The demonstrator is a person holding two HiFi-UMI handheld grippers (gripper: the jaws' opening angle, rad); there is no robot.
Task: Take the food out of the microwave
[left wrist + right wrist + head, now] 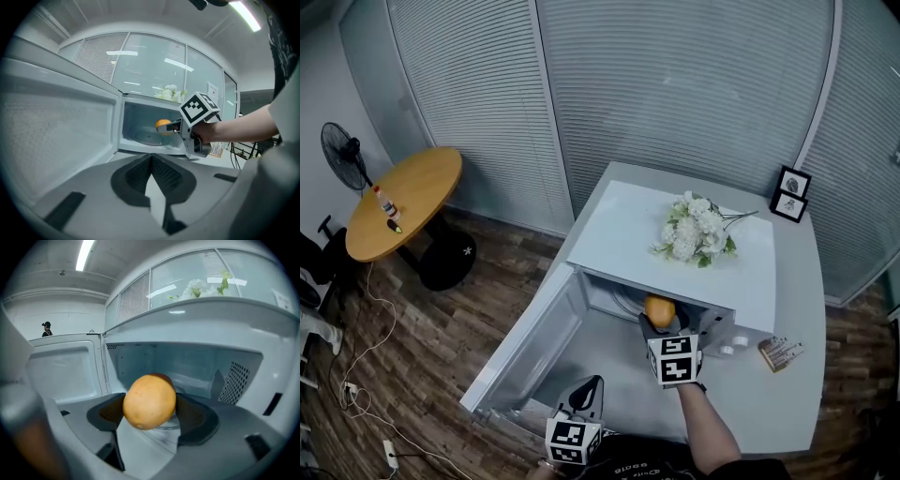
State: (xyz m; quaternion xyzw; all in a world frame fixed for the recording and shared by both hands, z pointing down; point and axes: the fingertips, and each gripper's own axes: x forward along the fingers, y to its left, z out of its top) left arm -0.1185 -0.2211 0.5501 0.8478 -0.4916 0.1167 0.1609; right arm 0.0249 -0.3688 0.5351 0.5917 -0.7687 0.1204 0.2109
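Observation:
An orange (150, 401) sits clamped between the jaws of my right gripper (151, 414), right at the mouth of the open white microwave (727, 281). In the head view the orange (659, 310) shows just above the right gripper (660, 323) at the cavity's front edge. From the left gripper view the orange (162, 125) hangs above the glass turntable (149, 138). My left gripper (151, 174) is shut with nothing in it, held low in front of the opened door (534, 342). The left gripper (586, 394) appears near the bottom of the head view.
White flowers (696, 228) lie on top of the microwave. Two framed pictures (790, 192) and a small printed card (781, 352) rest on the white counter (792, 394). A round wooden table (398, 202) with a bottle and a fan (342, 155) stand at the left.

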